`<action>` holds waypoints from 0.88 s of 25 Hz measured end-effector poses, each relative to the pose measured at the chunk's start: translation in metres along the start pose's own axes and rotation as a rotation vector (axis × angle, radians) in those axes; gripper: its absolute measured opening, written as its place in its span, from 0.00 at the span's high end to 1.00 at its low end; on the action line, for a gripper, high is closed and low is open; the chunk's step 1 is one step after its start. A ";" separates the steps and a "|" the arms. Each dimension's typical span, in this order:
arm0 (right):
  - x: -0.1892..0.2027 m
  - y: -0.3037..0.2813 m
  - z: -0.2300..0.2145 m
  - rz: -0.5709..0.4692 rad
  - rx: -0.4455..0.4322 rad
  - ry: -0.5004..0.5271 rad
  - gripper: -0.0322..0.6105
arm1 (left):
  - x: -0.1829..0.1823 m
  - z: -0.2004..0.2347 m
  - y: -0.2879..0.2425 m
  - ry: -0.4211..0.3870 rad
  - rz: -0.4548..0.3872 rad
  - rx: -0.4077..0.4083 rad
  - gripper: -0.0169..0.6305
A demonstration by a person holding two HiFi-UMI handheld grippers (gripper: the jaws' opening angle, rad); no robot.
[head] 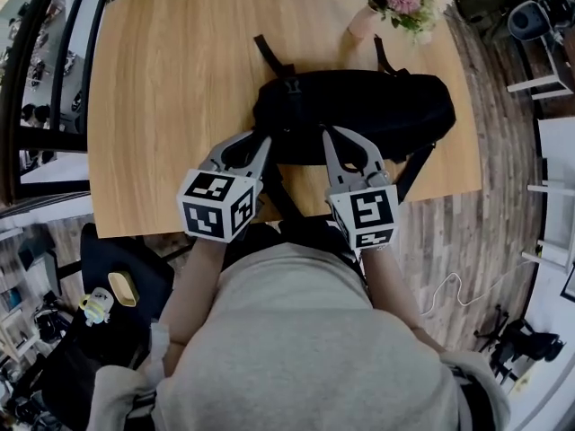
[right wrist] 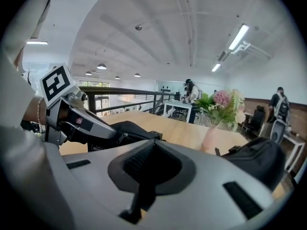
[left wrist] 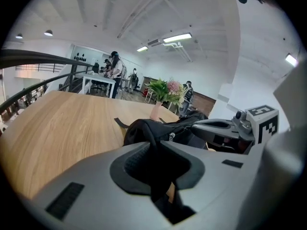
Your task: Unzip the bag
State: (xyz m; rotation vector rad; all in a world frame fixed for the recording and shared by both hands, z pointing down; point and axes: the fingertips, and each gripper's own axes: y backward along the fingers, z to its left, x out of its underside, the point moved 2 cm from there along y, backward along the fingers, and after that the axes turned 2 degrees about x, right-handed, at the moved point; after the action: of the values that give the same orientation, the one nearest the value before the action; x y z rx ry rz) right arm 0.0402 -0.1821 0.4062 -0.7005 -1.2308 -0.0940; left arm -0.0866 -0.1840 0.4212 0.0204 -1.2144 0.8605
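**Bag** (head: 359, 106). Black, soft, long and low. Lying crosswise on the near part of the table (head: 171, 79), close to the person's edge. Appears closed along the top, with the zip hard to pick out against the dark cloth. One strap (head: 269, 54) trailing toward the far side, another (head: 415, 171) hanging over the near edge.

**Held by:** left gripper (head: 261, 144), clamped on a fold of black cloth at the bag's left end. Judged an anchor, to stop the soft body sliding once the zip is drawn.

**Also at the bag:** right gripper (head: 332, 138), jaws together, tips at the near side close beside the left one. Probably on the zip pull, but too thin and dark to confirm.

**Beyond:** vase of flowers (head: 395, 3) near the table's far edge, behind the bag.
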 end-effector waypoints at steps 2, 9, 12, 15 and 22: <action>-0.004 0.001 -0.005 -0.017 -0.018 0.010 0.93 | 0.001 0.001 0.000 0.003 -0.004 -0.048 0.86; 0.002 0.006 -0.040 -0.038 -0.044 0.019 0.93 | 0.002 0.004 0.002 0.023 -0.035 -0.183 0.86; 0.004 0.009 -0.054 -0.048 -0.050 0.015 0.93 | 0.003 0.004 0.002 0.031 -0.047 -0.225 0.86; 0.006 0.012 -0.064 -0.049 -0.057 0.032 0.93 | 0.003 0.004 0.002 0.039 -0.057 -0.267 0.86; 0.008 0.017 -0.082 -0.058 -0.066 0.060 0.93 | 0.003 0.004 0.002 0.053 -0.077 -0.357 0.86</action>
State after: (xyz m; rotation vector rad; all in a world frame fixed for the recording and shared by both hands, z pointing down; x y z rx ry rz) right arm 0.1186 -0.2106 0.3929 -0.7144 -1.1951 -0.2033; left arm -0.0906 -0.1826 0.4240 -0.2412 -1.2941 0.5644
